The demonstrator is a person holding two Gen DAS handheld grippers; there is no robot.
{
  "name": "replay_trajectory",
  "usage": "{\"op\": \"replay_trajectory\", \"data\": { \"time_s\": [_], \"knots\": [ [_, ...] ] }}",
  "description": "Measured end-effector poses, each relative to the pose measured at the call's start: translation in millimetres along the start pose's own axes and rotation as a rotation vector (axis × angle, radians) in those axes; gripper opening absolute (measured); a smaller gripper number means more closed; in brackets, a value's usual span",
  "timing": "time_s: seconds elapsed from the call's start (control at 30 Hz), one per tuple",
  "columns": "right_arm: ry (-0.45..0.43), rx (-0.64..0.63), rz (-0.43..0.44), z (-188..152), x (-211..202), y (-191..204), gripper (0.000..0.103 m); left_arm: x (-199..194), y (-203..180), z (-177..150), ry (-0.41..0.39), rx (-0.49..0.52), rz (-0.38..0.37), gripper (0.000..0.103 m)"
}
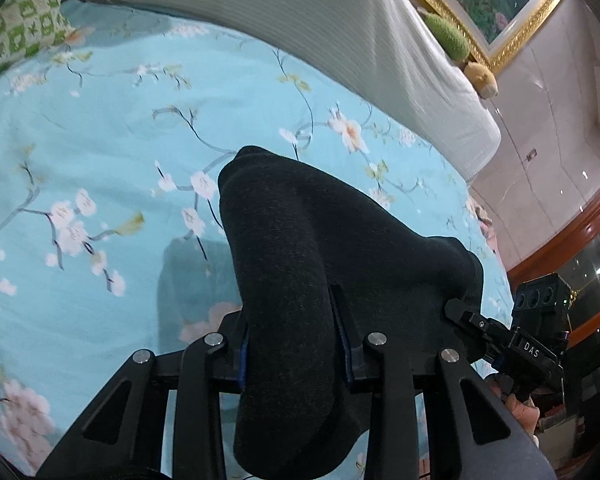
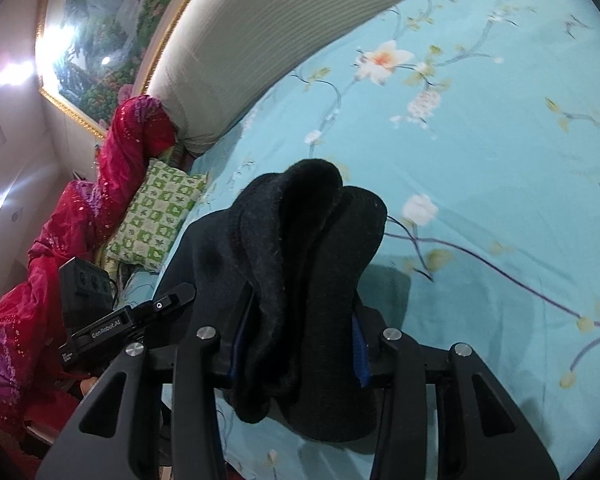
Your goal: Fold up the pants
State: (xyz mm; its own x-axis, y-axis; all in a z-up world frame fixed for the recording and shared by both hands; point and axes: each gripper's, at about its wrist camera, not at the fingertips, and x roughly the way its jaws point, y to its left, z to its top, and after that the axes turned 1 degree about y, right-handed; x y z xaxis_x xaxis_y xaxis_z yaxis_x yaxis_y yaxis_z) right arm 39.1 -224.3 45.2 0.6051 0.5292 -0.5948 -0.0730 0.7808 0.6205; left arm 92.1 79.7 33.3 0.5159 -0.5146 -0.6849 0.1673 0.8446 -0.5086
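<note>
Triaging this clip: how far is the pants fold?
Done: no flat fold visible. In hand: the dark knit pants hang bunched, clamped in both the left tongs and right tongs, lifted above the turquoise floral bedsheet. Left: lay them down, fold and smooth.

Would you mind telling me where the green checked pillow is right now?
The green checked pillow lies at the edge of the floral sheet, left of centre in the right wrist view, between the red blanket and the dark pants.

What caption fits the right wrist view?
Right gripper lifts bunched black pants above the floral sheet.
</note>
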Motion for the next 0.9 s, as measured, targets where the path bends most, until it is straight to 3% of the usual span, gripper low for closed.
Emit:
{"op": "replay_trajectory", "data": {
  "time_s": [0.33, 0.9],
  "knots": [
    [0.024, -0.076, 0.029, 32.2, 34.3, 30.6, 0.042, -25.6, 23.3, 31.9, -0.061, -0.029, 0.062, 0.032],
    [0.093, -0.118, 0.027, 76.8, 105.4, 40.6, 0.042, -5.1, 68.9, 78.8, -0.070, -0.078, 0.149, 0.032]
  ]
}}
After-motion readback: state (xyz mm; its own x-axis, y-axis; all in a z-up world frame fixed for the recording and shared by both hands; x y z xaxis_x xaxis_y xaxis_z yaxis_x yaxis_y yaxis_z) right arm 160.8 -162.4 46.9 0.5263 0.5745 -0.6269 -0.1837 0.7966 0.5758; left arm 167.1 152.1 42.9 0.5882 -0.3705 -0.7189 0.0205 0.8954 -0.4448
